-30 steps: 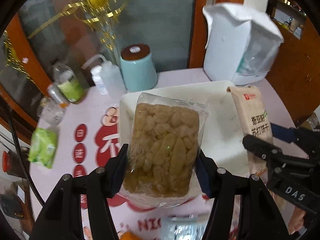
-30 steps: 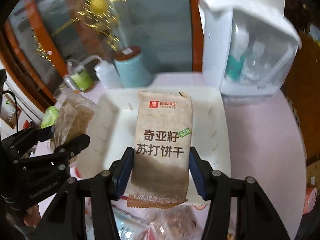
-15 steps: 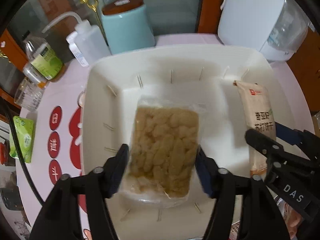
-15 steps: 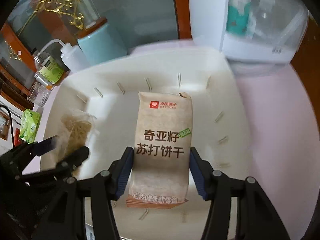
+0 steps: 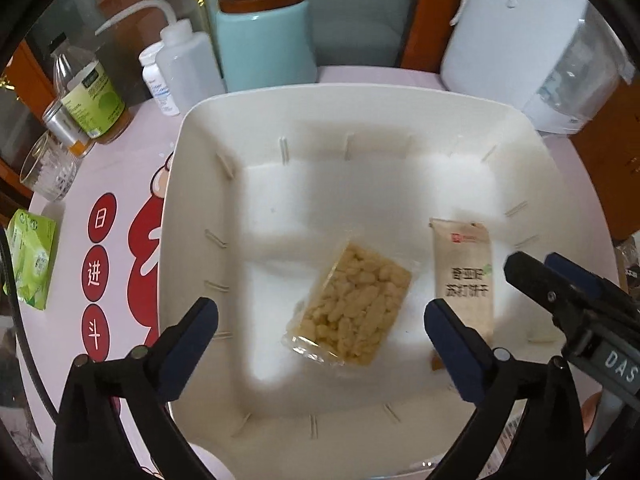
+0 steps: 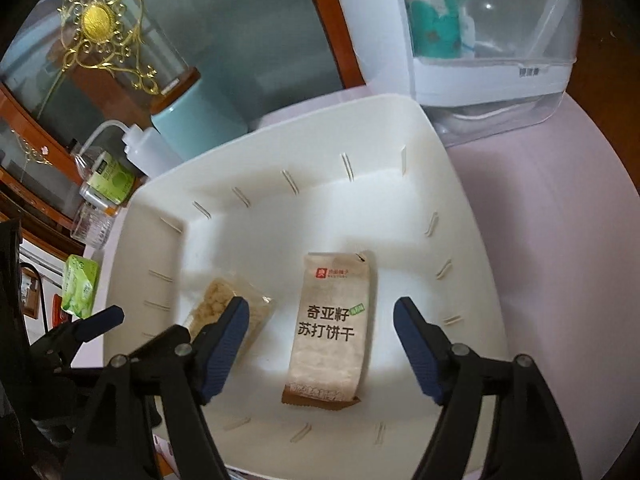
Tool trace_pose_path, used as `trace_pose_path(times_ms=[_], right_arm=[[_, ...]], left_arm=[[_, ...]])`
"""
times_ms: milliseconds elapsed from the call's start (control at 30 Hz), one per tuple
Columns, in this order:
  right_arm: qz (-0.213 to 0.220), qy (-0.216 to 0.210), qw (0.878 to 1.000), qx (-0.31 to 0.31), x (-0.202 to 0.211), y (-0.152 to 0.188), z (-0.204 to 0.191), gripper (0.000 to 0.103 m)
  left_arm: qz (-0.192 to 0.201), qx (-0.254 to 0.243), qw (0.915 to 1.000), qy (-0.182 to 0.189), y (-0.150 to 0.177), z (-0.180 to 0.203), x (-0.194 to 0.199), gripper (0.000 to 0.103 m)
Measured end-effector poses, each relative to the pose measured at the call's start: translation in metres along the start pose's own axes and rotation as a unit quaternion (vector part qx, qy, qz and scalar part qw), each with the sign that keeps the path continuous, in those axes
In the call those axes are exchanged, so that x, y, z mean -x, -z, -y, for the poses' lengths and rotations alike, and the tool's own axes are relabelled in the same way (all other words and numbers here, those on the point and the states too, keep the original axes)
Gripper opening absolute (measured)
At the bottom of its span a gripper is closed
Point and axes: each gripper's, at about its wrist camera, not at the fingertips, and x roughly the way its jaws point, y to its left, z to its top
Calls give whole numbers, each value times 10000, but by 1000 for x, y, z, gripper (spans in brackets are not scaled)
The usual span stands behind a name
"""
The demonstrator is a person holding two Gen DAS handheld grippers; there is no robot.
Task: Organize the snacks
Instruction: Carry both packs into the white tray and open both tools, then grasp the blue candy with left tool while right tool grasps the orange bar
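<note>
Left hand-held gripper [image 5: 320, 336]: jaws opening, wide apart over the clear packet of puffed snack [image 5: 352, 308], pads not touching it.
Right hand-held gripper [image 6: 322, 344]: jaws opening, either side of the soda cracker packet [image 6: 330, 328], no contact.
Snacks: both lie flat in the white bin [image 5: 200, 152], lower middle of the frame, near each other.
Doing it well: lift both straight up, clear of the packets.
Hard to see: desk [image 6: 560, 200] items at the lower edge are cut off.
</note>
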Motion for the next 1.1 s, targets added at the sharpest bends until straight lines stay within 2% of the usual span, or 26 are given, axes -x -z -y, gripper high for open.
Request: trace_pose_path(times_ms=[233,567,800,933,1100], right_arm=[[194,9,9997,161,26,4,-15,75],[753,-120,9963,387,101,16,-42,75],[1097,-258,9922,525,165,42,-66,75],[1409,-263,9871,709,202,68,-82,75],[1399,-377,9855,882,224,106,-100,75]], left_arm=[[179,-216,9995,118,7,10,35,102],[619,-360,9971,247,27,7,105,102],[942,-454,9942,233,63,-5,167,102],[1168,-453,9919,230,92,-22,201,102],[1196,-373,9916,325,136,-51,231,102]])
